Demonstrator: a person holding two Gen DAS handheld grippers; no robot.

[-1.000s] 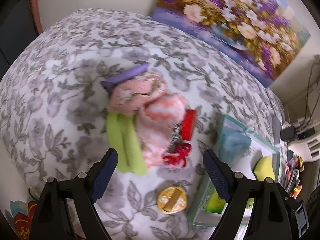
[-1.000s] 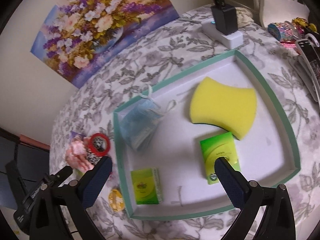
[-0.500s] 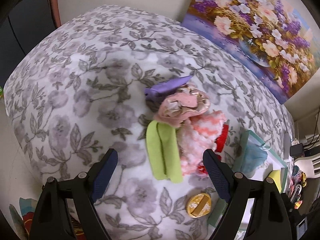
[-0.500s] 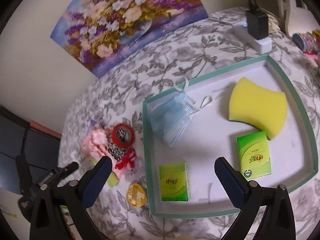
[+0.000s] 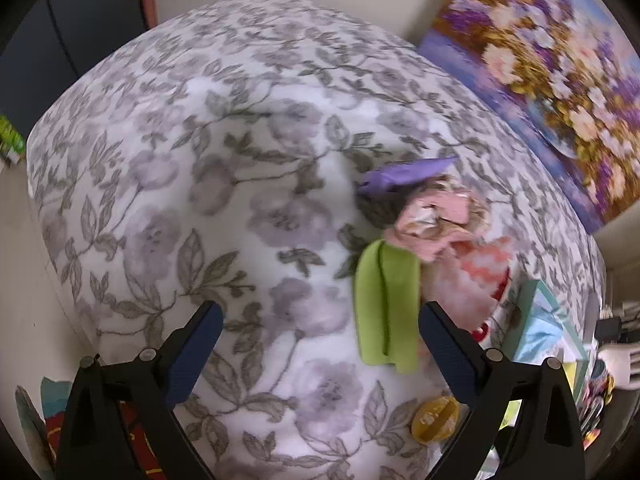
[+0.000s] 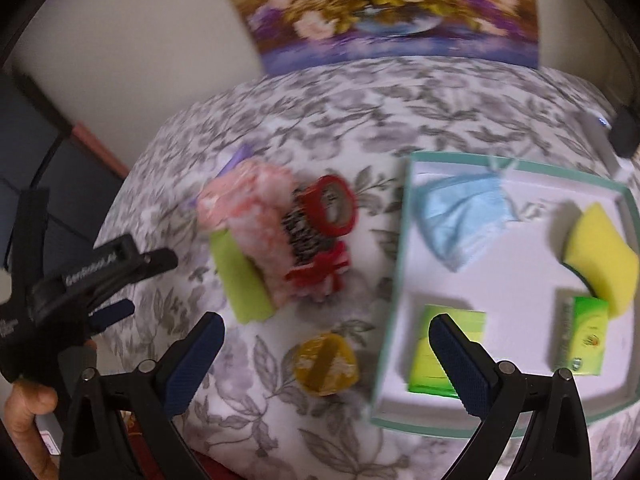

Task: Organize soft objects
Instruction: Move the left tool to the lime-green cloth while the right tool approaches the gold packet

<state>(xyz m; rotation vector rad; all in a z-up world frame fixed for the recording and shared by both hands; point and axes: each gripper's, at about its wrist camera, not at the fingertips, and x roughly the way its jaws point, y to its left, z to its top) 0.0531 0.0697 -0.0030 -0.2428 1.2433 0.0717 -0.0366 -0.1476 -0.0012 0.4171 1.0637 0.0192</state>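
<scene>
A heap of soft things lies on the flowered tablecloth: a folded green cloth (image 5: 386,308), a crumpled pink cloth (image 5: 436,220), a purple piece (image 5: 404,174) and a pink-white fluffy cloth (image 5: 472,276). My left gripper (image 5: 320,332) hovers just left of the heap. Its jaws are opening, with only tablecloth between them. My right gripper (image 6: 326,340) is open above a round yellow item (image 6: 326,364), between the heap (image 6: 252,216) and the teal-rimmed tray (image 6: 400,240). In the tray lie a blue face mask (image 6: 460,216), a yellow sponge (image 6: 600,252) and two green tissue packs (image 6: 444,352).
A red tape roll (image 6: 332,206), a zebra-patterned piece (image 6: 304,236) and a red bow (image 6: 320,276) sit on the heap's tray side. A flower painting (image 6: 392,12) leans on the wall behind. A hand (image 6: 24,412) holds the left gripper (image 6: 140,284) at the table's left edge.
The left gripper has slid left, so the heap now lies by its right finger, and its jaws stand wider. The right gripper has swung from over the tray toward the heap.
</scene>
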